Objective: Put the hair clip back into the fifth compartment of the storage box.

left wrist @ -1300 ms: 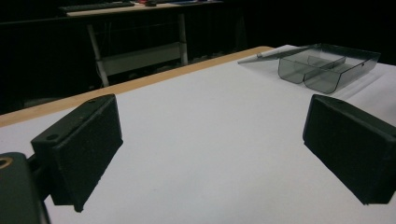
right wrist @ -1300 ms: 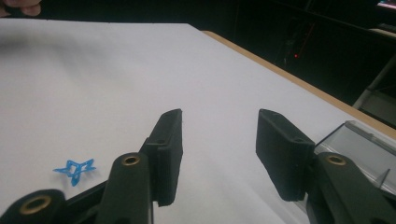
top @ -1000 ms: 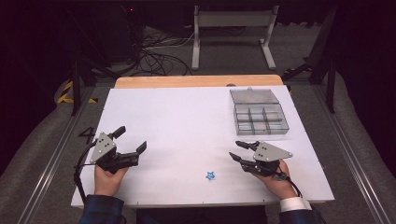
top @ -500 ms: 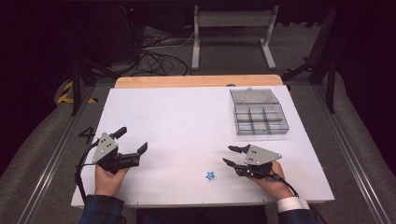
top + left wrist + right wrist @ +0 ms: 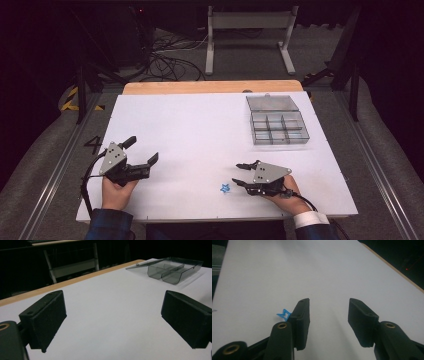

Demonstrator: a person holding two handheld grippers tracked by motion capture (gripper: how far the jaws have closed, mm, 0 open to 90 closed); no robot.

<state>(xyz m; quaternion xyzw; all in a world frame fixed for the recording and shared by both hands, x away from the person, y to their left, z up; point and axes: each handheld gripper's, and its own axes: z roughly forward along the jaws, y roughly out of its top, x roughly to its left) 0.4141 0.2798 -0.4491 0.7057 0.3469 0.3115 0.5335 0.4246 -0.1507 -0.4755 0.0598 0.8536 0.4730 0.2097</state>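
Observation:
A small blue star-shaped piece point(image 5: 225, 188) lies on the white table point(image 5: 200, 130) near its front edge. My right gripper point(image 5: 237, 174) lies low over the table just right of the star, pointing left, jaws open with nothing between them. In the right gripper view the star point(image 5: 284, 314) sits outside the jaws, partly hidden behind the left-hand fingertip point(image 5: 302, 312); the right gripper point(image 5: 329, 302) has bare table in its gap. My left gripper point(image 5: 142, 150) rests at the front left, jaws wide open and empty. The left gripper point(image 5: 113, 302) looks across bare table.
A clear plastic compartment box point(image 5: 277, 120) with its lid open stands at the back right of the table, seen far off as the box point(image 5: 172, 270) in the left gripper view. A wooden strip point(image 5: 210, 87) edges the table's far side. Cables lie on the floor beyond.
My right gripper has slid left along the table's front toward the blue star, staying open. The left gripper has kept still.

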